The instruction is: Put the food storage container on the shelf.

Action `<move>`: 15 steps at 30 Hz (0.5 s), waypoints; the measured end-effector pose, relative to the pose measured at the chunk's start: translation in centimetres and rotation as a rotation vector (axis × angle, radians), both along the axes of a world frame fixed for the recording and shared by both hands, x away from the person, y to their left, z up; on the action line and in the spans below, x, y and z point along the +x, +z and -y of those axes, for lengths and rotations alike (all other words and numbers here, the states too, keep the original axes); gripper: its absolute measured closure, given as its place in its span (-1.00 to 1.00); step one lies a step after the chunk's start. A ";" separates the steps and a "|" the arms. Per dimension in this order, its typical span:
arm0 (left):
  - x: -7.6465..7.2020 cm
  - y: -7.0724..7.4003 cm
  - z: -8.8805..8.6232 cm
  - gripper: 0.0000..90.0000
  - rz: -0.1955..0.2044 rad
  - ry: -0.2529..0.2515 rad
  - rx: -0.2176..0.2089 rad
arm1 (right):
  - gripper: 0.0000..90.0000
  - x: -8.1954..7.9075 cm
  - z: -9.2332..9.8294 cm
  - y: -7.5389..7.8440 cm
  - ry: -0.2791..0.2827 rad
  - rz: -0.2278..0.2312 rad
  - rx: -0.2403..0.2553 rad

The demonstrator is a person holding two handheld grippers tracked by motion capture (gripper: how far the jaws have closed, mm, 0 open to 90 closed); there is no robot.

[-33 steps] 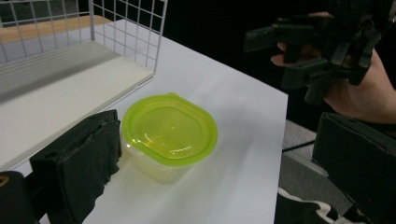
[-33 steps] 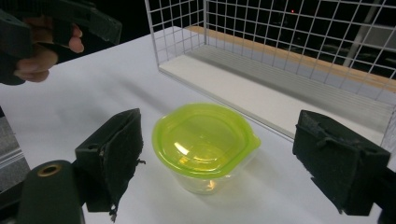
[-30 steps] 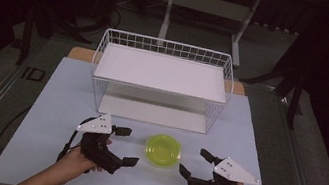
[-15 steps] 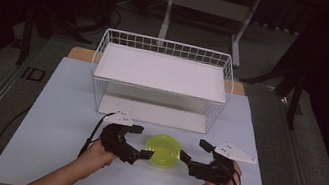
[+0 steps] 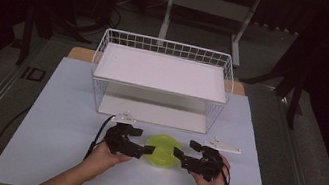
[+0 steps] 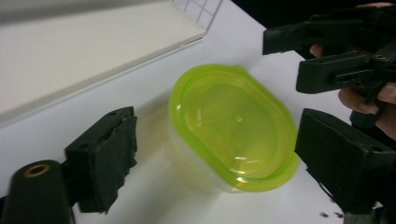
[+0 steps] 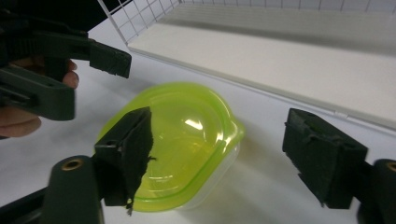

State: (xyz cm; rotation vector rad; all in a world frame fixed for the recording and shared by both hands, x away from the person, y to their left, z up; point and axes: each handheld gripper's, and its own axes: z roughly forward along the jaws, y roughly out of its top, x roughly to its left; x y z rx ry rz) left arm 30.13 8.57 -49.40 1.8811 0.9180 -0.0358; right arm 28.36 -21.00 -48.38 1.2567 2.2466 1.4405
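Note:
A lime-green translucent container (image 5: 161, 150) with its lid on sits on the white mat, in front of the wire basket. My left gripper (image 5: 143, 140) is at its left side and my right gripper (image 5: 186, 149) at its right side, each held by a hand. In the left gripper view the container (image 6: 233, 126) lies between the jaws of the left gripper (image 6: 219, 140), with a gap at the left pad (image 6: 105, 158). In the right gripper view the container (image 7: 187, 135) sits by the left pad (image 7: 126, 154) of the right gripper (image 7: 224, 154), far from the other. Both pairs of jaws have just been closing; neither presses on the container.
A white wire basket (image 5: 100, 69) with a white board across its top stands just behind the container. The white mat (image 5: 59, 105) covers the table, with bare room to the left and right. A cable (image 5: 97, 134) trails from the left gripper.
Both hands have moved inward and lower, from beside the container to its two sides. Both pairs of jaws look slightly narrower than before.

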 end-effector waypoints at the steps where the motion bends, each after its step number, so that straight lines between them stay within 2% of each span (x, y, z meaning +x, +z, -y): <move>1: 0.1 -0.2 0.0 -0.66 -0.017 0.011 -0.002 | -0.33 0.1 0.1 -0.1 -0.005 -0.008 -0.003; 3: 0.2 -0.6 -0.1 -0.61 -0.050 0.023 -0.009 | -0.30 0.2 0.3 -0.4 -0.017 -0.022 0.000; 4: 0.2 -0.7 0.0 -0.57 -0.055 0.032 0.002 | -0.25 0.3 0.3 -0.5 -0.020 -0.028 -0.004; 6: 0.2 -0.9 0.0 -0.50 -0.077 0.024 -0.009 | -0.23 0.3 0.3 -0.7 -0.025 -0.040 -0.009; 10: 0.1 -1.3 0.3 -0.31 -0.102 0.036 0.027 | -0.20 0.3 0.0 -1.2 -0.015 -0.047 -0.019; 13: 0.1 -1.7 0.4 -0.22 -0.127 0.034 0.030 | -0.15 0.4 -0.2 -1.5 -0.014 -0.068 -0.022; 15: 0.0 -1.8 0.5 -0.07 -0.137 0.027 0.030 | -0.10 0.5 -0.3 -1.8 -0.014 -0.082 -0.020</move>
